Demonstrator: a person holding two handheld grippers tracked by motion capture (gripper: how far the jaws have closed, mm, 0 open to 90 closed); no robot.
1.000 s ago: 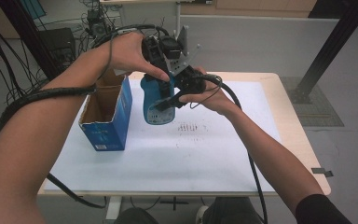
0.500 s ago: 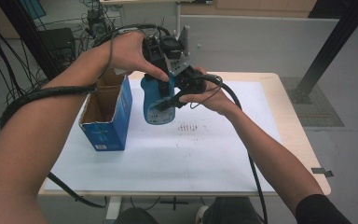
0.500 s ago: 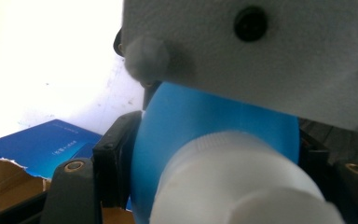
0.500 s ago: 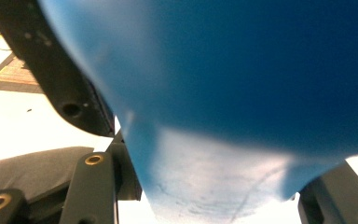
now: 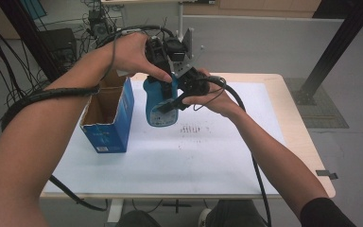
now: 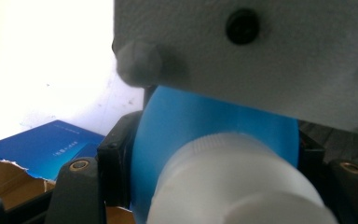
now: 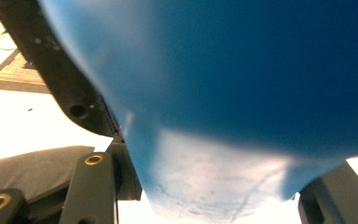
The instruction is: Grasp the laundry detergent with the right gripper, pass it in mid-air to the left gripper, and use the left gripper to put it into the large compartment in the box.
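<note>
Black hand-held gripper [image 5: 172, 92], brass screws

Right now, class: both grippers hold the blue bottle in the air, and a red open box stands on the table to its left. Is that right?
One detail is wrong: the box is blue, not red, as the high view shows. The rest stands: the left gripper and right gripper both hold the blue bottle off the table.

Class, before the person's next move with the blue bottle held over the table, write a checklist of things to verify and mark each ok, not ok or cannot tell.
1. Left gripper clamped on the blue bottle near its white cap; its jaws have just closed: ok.
2. Right gripper shut on the bottle's body: ok.
3. Bottle lifted off the table: ok.
4. Cap tight: cannot tell.
5. Open cardboard box apart from the bottle: ok.
</note>
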